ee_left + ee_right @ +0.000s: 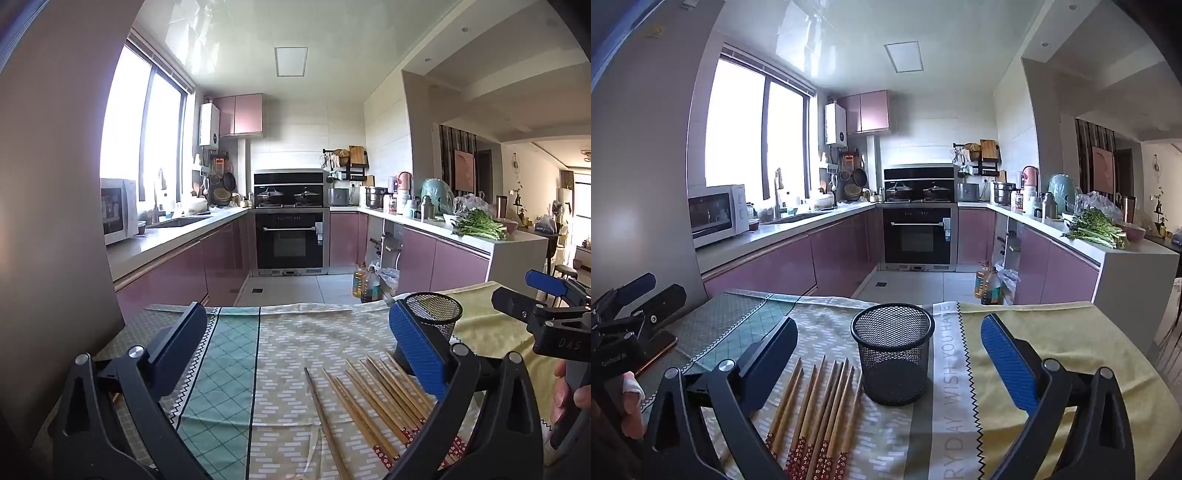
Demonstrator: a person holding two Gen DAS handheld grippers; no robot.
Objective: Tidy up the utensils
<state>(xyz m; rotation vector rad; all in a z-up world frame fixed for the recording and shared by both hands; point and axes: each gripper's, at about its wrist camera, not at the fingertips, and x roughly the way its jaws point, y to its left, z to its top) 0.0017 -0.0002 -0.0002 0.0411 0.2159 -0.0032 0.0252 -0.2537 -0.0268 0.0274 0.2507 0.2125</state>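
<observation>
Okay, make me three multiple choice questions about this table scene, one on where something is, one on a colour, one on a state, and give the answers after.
1. Where do the chopsticks lie relative to the mesh cup in the right wrist view?
A. Inside it
B. On the cloth to its left
C. Behind it

2. What colour is the mesh cup?
A. Black
B. White
C. Red

3. What state is the right gripper in?
A. Shut on a chopstick
B. Shut on the cup
C. Open, holding nothing

Answers:
1 B, the chopsticks lie flat on the tablecloth left of the cup's base.
2 A, its wire mesh is black.
3 C, its jaws stand wide apart with nothing gripped.
</observation>
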